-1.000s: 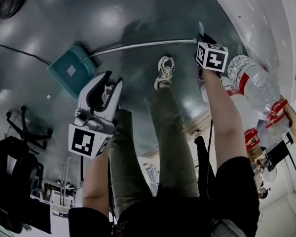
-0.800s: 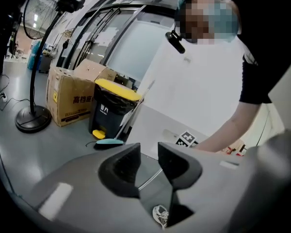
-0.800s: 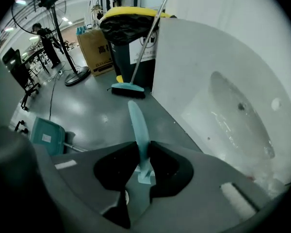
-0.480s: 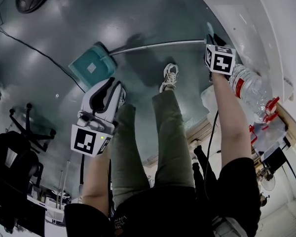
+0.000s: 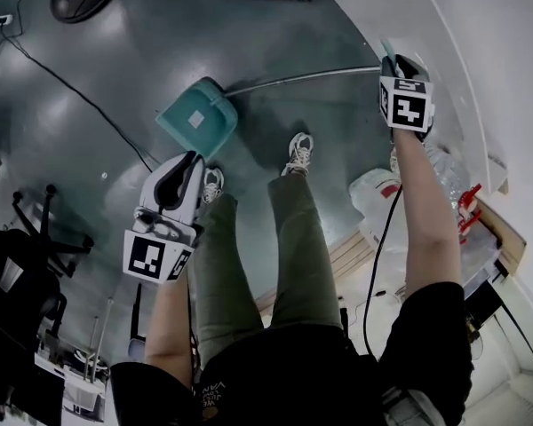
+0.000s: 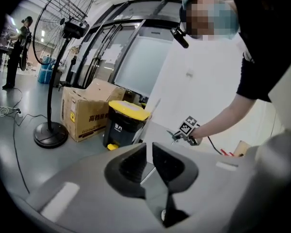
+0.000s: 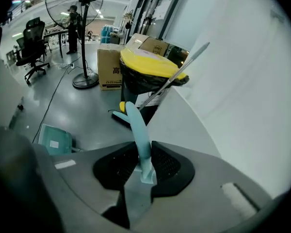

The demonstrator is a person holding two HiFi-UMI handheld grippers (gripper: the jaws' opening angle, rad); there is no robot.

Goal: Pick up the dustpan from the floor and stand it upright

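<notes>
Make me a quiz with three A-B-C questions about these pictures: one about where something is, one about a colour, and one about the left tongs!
1. Where is the bin with the yellow lid?
A) beside the cardboard box
B) on a chair
C) on a table

2. What colour is the scoop of the dustpan?
A) red
B) yellow
C) blue-green

3. What is between the left tongs?
A) a bottle
B) nothing
C) a broom

Answers:
1 A, the bin stands right next to the box.
2 C, the scoop shows blue-green in the head view.
3 B, their jaws are closing with nothing between them.
</notes>
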